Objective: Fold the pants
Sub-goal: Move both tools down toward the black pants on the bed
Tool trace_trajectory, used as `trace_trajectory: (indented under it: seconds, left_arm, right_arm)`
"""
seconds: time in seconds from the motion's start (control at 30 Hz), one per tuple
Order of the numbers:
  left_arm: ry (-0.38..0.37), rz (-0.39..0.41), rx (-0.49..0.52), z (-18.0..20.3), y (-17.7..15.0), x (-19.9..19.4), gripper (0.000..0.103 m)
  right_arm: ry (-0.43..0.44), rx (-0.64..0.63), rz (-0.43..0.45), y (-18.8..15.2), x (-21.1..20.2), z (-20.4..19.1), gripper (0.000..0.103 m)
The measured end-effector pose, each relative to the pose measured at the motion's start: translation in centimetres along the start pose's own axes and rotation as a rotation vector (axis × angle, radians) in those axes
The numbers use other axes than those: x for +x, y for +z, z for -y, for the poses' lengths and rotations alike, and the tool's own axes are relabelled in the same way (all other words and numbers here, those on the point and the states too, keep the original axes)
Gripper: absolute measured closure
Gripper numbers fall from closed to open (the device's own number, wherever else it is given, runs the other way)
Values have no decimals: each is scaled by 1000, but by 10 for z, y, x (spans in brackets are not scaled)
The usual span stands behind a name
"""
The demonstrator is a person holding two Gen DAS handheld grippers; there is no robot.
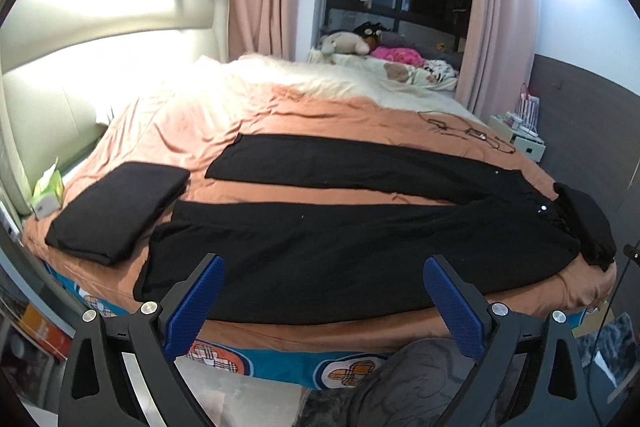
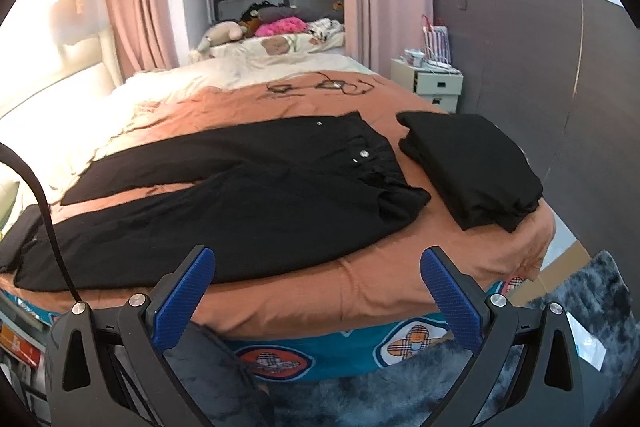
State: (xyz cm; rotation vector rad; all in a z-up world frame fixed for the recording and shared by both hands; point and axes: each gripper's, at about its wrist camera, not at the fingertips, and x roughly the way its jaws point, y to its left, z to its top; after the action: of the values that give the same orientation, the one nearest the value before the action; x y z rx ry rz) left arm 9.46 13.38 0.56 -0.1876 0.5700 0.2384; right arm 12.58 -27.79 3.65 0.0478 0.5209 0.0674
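Salmon-orange bedcover spans the bed. Black pants lie flat across its near edge, both legs spread apart and running left, waistband to the right with a silver button showing. Folded black garment sits just right of the waistband; another folded black stack lies near the leg ends. White bedside cabinet holds small items on top, too small to identify. Green tissue box has a tissue poking out. Left gripper and right gripper hover short of the pants, blue fingers wide apart, holding nothing.
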Motion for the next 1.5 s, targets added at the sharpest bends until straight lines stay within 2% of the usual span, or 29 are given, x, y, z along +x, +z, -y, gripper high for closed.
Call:
trace_trajectory:
  seconds: [0.17,0.33,0.43,0.5,0.67,0.77,0.87,0.9,1.0,1.4,1.47,1.5]
  left_arm:
    - [8,-28,-4,-11,-6,22,3]
    - [35,-70,-31,-26,-13,46,4]
    - [55,-102,-65,-38,-19,60,4]
    - [69,-123,-91,-47,-23,67,8]
    - [96,-153,-149,-65,-33,77,8]
    - [133,-175,-179,-77,-40,81,9]
    - [135,-188,-228,-90,-47,83,12]
    - [137,-190,-240,-94,-49,84,13]
    - [142,-202,-284,-105,-57,87,14]
    - [30,-239,-455,-136,-80,125,14]
    - [42,-253,-485,-143,-82,134,14]
    - [41,-255,-506,-147,-83,138,15]
  right_arm:
    - [-30,-3,-10,12,20,1,0]
    - [-49,24,-68,16,47,-1,0]
    - [33,66,-79,21,60,1,0]
    - [55,81,-80,22,69,3,0]
    - [117,122,-95,24,92,8,0]
    - [126,160,-109,25,111,22,0]
    - [129,198,-129,23,124,31,0]
    - [129,205,-134,20,132,45,0]
    - [117,216,-159,20,145,44,0]
    - [136,254,-219,14,169,50,0]
    - [146,264,-232,12,174,51,2]
    - [151,272,-240,12,177,51,7]
